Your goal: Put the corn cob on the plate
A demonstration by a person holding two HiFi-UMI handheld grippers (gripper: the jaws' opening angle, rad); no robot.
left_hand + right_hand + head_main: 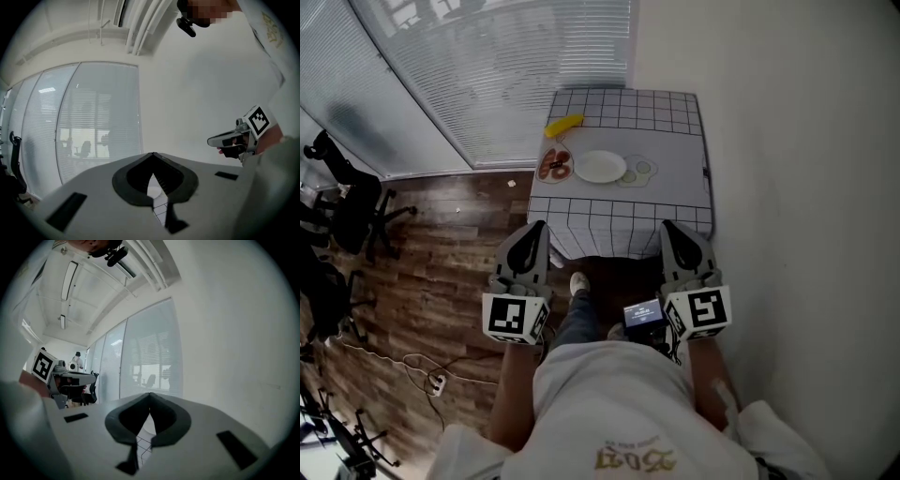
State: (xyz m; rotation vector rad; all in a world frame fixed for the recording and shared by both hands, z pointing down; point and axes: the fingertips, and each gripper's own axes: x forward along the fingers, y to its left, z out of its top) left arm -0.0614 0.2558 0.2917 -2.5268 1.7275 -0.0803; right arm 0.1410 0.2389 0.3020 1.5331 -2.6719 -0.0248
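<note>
In the head view a yellow corn cob point(563, 124) lies at the far left of a small table with a white grid cloth point(675, 173). A white plate point(600, 167) sits near the table's middle, empty. My left gripper point(532, 232) and right gripper point(674, 230) are held level in front of the table's near edge, well short of the corn and plate. Both are shut with nothing between the jaws. In the left gripper view the left gripper point(153, 154) has its tips together; the right gripper point(149, 395) looks the same in its own view.
A dish of reddish food point(554, 165) sits left of the plate, and a small pale-green piece point(639, 172) lies to its right. A white wall runs along the right, window blinds point(487, 66) at the back left. Office chairs point(347, 202) and cables stand on the wooden floor at left.
</note>
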